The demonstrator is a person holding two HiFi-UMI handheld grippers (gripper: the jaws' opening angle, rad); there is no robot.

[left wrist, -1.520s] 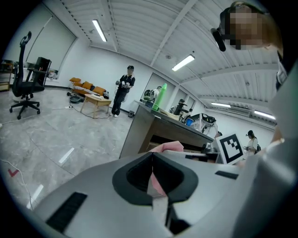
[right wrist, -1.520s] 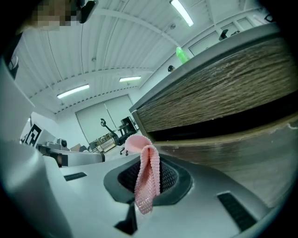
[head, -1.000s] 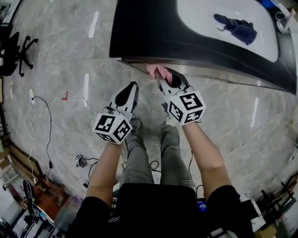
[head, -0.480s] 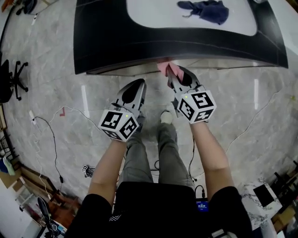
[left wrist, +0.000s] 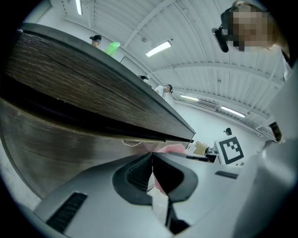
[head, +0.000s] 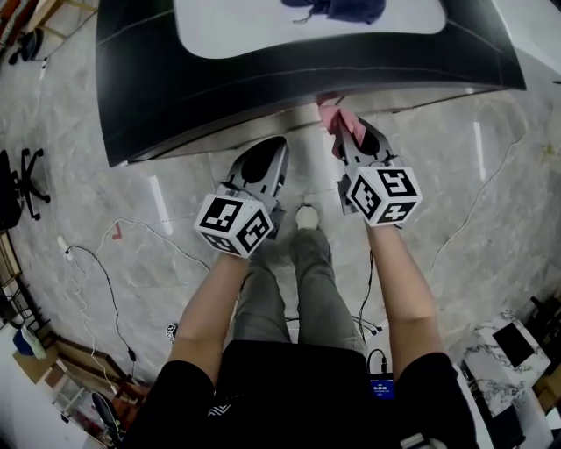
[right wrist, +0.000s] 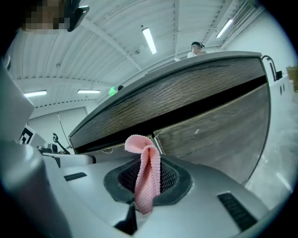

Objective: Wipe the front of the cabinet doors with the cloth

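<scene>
Both grippers are working rightward along the bench [head: 175, 83] compared with a second ago, and its left corner is now sitting further left in the head view. The right gripper [head: 346, 133] is pinching the pink cloth [right wrist: 146, 172] between closed jaws. A folded loop is sticking out past the tips, right up by the top edge of the cabinet doors [right wrist: 219, 135], just under the bench lip. The left gripper [head: 273, 149] is idling beside it, jaws shut and holding nothing. Wiping seems to be only getting going near the upper edge. Next, the loop is needing firm pressure against the door face and sweeping strokes downward and across — contact is not clearly showing. A dark blue cloth [head: 337, 9] is lying on the far bench top.
</scene>
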